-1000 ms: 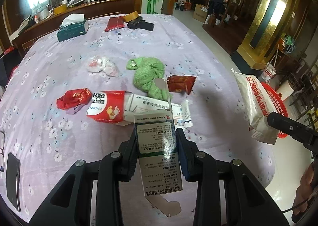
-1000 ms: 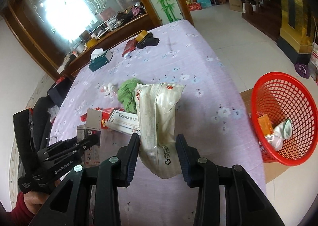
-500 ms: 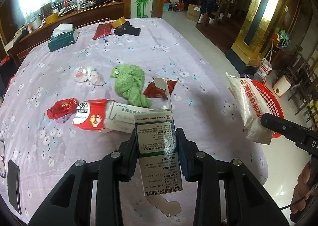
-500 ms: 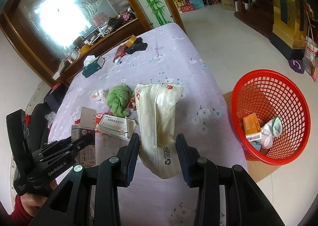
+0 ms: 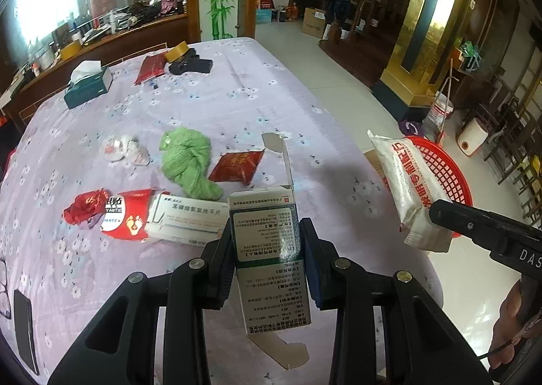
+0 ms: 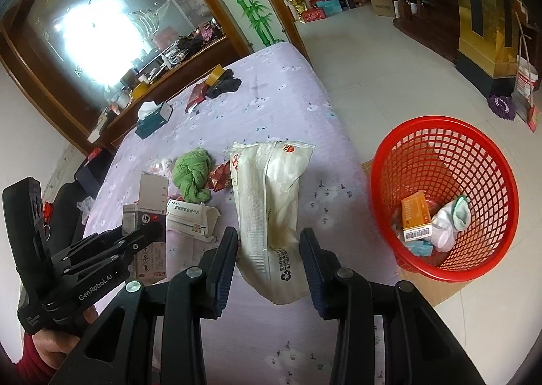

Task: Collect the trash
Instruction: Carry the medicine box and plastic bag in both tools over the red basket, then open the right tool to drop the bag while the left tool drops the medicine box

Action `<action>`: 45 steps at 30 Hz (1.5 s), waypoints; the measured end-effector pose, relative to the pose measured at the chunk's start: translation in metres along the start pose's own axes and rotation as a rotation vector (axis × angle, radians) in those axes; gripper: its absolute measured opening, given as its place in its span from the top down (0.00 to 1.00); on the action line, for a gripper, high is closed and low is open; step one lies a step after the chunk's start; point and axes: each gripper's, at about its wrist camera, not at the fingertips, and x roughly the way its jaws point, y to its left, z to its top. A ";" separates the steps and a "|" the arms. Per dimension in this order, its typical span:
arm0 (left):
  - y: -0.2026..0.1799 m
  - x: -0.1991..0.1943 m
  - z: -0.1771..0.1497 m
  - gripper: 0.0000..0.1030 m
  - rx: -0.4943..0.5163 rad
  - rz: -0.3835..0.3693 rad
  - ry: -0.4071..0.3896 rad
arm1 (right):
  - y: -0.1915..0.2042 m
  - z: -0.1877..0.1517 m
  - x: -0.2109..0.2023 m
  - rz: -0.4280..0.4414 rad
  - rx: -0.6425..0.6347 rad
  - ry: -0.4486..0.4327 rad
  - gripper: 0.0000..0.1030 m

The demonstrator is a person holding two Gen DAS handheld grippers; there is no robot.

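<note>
Lilac floral tabletop [image 5: 237, 86] carries more litter; left gripper [image 5: 266, 249] fingers clamp box [image 5: 267, 242], right gripper [image 6: 267, 249] fingers pinch white bag [image 6: 271, 202]: carry both over red basket [image 6: 501, 208] on floor to the right, release above opening, clear of rim.

The medicine box [image 5: 267, 249] hides part of the white carton [image 5: 184, 217] behind it; its small print is too fine to read. The black phone [image 5: 23, 327] at the tabletop's [image 5: 237, 93] left edge is cut by the frame, and the red basket's [image 5: 454, 171] near side sits behind the white bag [image 5: 410, 188]
</note>
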 end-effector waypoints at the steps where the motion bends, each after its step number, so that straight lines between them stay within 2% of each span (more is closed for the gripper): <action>1: -0.003 0.000 0.001 0.67 0.004 -0.002 0.000 | -0.002 0.000 -0.001 0.000 0.004 -0.001 0.60; 8: -0.030 0.004 0.011 0.67 0.041 -0.036 -0.001 | -0.022 0.001 -0.014 -0.017 0.042 -0.024 0.60; 16: -0.083 0.013 0.034 0.67 0.104 -0.136 0.003 | -0.066 0.006 -0.039 -0.073 0.138 -0.068 0.60; 24: -0.149 0.042 0.057 0.67 0.155 -0.248 0.040 | -0.123 0.012 -0.066 -0.137 0.247 -0.103 0.60; 33: -0.204 0.084 0.078 0.66 0.171 -0.317 0.103 | -0.165 0.024 -0.074 -0.170 0.291 -0.107 0.60; 36: -0.212 0.095 0.082 0.59 0.175 -0.322 0.110 | -0.173 0.029 -0.069 -0.174 0.294 -0.097 0.59; 37: -0.215 0.096 0.082 0.48 0.175 -0.320 0.110 | -0.174 0.030 -0.067 -0.176 0.295 -0.096 0.58; 39: -0.215 0.097 0.083 0.40 0.163 -0.323 0.101 | -0.178 0.032 -0.065 -0.187 0.300 -0.097 0.56; 45: -0.202 0.089 0.081 0.39 0.132 -0.309 0.091 | -0.181 0.038 -0.067 -0.212 0.288 -0.107 0.55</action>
